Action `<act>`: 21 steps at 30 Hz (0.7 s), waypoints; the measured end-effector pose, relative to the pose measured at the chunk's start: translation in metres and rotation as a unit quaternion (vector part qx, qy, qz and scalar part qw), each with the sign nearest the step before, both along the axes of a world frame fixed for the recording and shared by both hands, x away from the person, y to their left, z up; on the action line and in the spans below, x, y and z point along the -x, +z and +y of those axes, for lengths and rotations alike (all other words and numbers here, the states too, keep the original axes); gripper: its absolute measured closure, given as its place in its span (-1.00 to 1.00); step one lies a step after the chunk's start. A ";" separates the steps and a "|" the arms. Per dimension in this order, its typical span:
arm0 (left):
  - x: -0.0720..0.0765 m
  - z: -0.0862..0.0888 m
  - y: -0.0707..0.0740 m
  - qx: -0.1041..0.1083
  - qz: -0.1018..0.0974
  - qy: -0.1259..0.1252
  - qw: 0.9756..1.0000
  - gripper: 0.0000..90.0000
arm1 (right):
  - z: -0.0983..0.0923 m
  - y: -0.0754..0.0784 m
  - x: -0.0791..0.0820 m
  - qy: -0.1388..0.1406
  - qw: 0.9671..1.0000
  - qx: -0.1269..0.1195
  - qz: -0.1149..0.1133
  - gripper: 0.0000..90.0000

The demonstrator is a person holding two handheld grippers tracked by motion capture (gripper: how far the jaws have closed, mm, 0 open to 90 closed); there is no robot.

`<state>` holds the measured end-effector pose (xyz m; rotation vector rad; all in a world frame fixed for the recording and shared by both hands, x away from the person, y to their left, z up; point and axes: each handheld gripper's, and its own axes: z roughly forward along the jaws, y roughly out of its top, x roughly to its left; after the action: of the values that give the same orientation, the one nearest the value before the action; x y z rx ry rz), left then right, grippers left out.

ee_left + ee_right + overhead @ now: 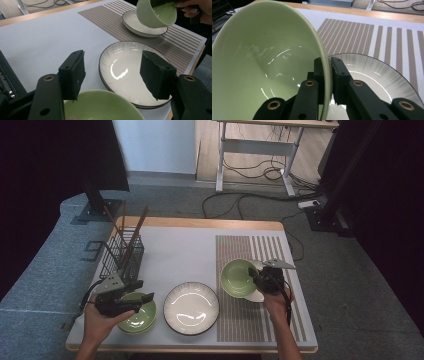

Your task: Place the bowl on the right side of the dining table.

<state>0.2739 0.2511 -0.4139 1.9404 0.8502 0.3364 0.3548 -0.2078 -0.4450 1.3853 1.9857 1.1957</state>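
The right hand-held gripper (329,75) pinches a glossy, round green bowl's (262,62) thin rim; the left hand-held gripper (112,72) gapes.

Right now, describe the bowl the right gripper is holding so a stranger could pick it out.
Find the striped placemat on the table's right side. Above the white plate there hangs a green bowl, tilted, its rim pinched by the right gripper. The other green bowl sits flat at the left.

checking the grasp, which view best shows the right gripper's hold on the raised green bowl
The right gripper view: the right gripper pinches the raised green ceramic bowl at its rim. The left gripper view shows that bowl tilted; the high view shows it small.
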 end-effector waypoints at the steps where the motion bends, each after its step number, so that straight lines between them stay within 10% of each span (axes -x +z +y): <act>1: 0.000 -0.001 -0.001 -0.003 0.001 0.000 1.000 -0.19 | -0.001 0.000 0.000 -0.001 1.000 0.000 0.001 0.86; 21: -0.004 -0.006 -0.009 -0.033 0.020 0.010 0.999 -0.17 | -0.016 -0.006 -0.006 -0.022 1.000 0.004 0.009 0.86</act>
<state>0.2782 0.2453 -0.4228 2.0073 0.8946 0.3416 0.3605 -0.2236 -0.4507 1.4325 1.9594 1.1595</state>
